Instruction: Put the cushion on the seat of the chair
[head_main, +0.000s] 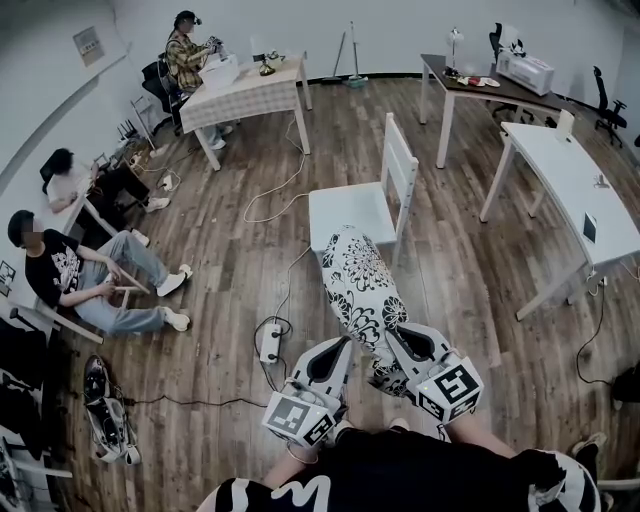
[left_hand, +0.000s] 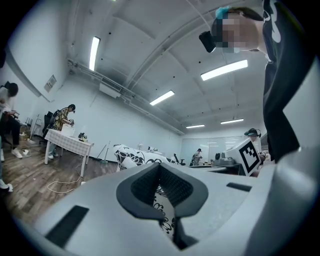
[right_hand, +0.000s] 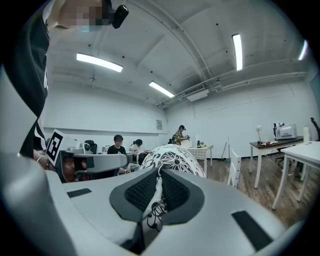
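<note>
The cushion (head_main: 362, 288) is black and white with a flower print and hangs in the air, its far end over the front edge of the white chair's seat (head_main: 345, 208). The chair's slatted back (head_main: 399, 160) stands on the far right side. My left gripper (head_main: 338, 352) and right gripper (head_main: 400, 342) both grip the cushion's near end, side by side. In the left gripper view the jaws (left_hand: 161, 192) pinch printed fabric, with the cushion (left_hand: 137, 156) stretching ahead. In the right gripper view the jaws (right_hand: 159, 189) are shut on the cushion (right_hand: 174, 157), and the chair (right_hand: 234, 167) stands beyond.
A long white table (head_main: 570, 180) stands to the right and a dark desk (head_main: 480, 85) at the back right. A cloth-covered table (head_main: 245, 95) is at the back left. People sit along the left wall (head_main: 90, 275). A power strip (head_main: 270, 342) and cables lie on the floor.
</note>
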